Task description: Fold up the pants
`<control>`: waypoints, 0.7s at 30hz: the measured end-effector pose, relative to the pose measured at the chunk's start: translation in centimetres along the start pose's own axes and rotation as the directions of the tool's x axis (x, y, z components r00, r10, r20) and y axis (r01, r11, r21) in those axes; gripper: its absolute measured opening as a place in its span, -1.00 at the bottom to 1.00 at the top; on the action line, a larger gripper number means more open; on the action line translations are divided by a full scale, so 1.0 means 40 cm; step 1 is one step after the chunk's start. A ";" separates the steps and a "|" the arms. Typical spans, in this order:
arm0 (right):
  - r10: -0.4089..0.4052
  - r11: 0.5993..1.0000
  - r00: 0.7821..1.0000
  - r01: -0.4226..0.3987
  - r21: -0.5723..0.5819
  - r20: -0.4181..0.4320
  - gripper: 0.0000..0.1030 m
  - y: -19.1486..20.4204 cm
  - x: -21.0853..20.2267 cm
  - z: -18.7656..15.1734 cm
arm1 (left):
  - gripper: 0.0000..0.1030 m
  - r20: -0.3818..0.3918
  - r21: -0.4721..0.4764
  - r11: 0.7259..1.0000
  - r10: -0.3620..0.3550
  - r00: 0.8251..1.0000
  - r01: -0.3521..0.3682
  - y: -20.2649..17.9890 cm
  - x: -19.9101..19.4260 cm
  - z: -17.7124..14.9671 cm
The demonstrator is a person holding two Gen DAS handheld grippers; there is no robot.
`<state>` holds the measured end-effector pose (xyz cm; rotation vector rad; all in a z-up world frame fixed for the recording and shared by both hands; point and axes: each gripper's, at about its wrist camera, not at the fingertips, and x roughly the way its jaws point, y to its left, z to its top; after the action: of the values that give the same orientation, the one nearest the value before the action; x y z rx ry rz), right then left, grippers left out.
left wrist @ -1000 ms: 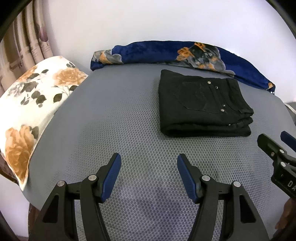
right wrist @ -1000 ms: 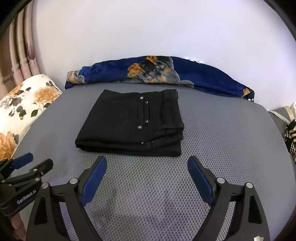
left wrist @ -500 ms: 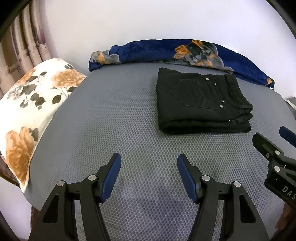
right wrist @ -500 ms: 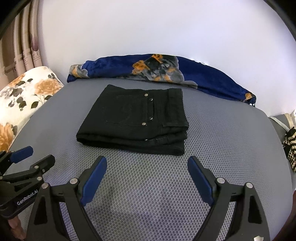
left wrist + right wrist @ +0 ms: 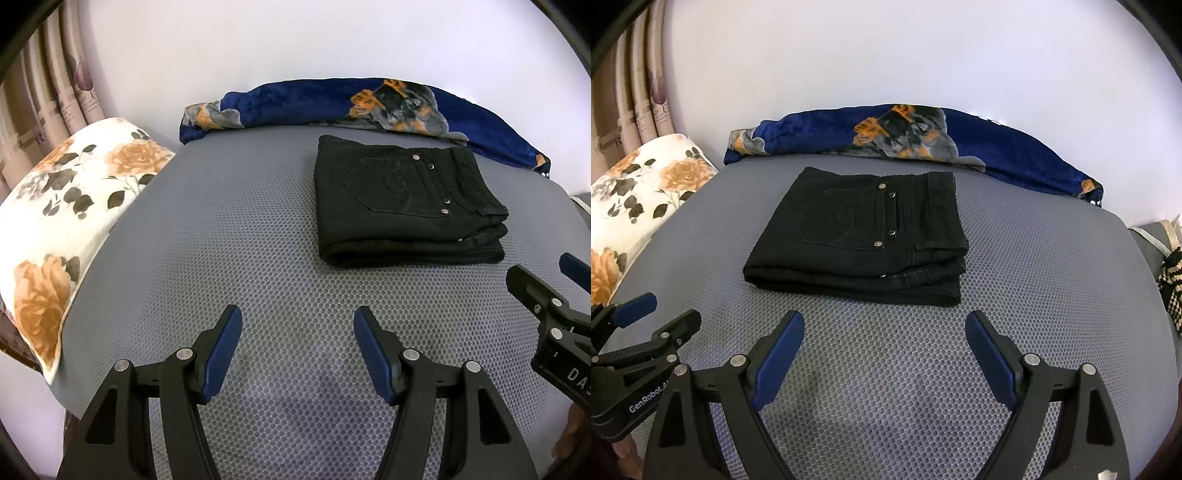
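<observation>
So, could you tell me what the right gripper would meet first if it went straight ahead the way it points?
Probably the folded black pants. The right gripper is open over the grey mesh surface, and the pants' near folded edge lies straight ahead. Its height above the surface is unclear.

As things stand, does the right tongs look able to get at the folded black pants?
Probably yes. The right tongs are open, holding nothing, and the folded black pants lie straight ahead on the grey mat, with only bare mat between. The left tongs sit off to the side.

home bedroom: floral pillow (image 5: 70, 206), blue blanket (image 5: 332, 105), curtains (image 5: 44, 88).
</observation>
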<state>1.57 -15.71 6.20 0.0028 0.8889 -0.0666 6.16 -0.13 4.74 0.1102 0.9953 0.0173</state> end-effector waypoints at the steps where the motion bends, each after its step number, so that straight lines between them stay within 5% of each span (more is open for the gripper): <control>1: 0.000 1.000 1.000 0.000 0.001 0.000 0.68 0.000 0.000 0.000 | 0.24 0.000 0.001 1.000 0.001 1.000 -0.001 0.000 0.000 0.000; 21: 0.002 1.000 1.000 -0.002 0.007 -0.014 0.68 0.001 0.008 -0.004 | 0.24 -0.001 0.010 1.000 0.018 1.000 -0.018 -0.008 0.007 -0.002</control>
<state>1.65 -15.67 5.84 0.0111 0.9024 -0.0678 6.25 -0.42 4.43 0.1284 0.9957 0.0289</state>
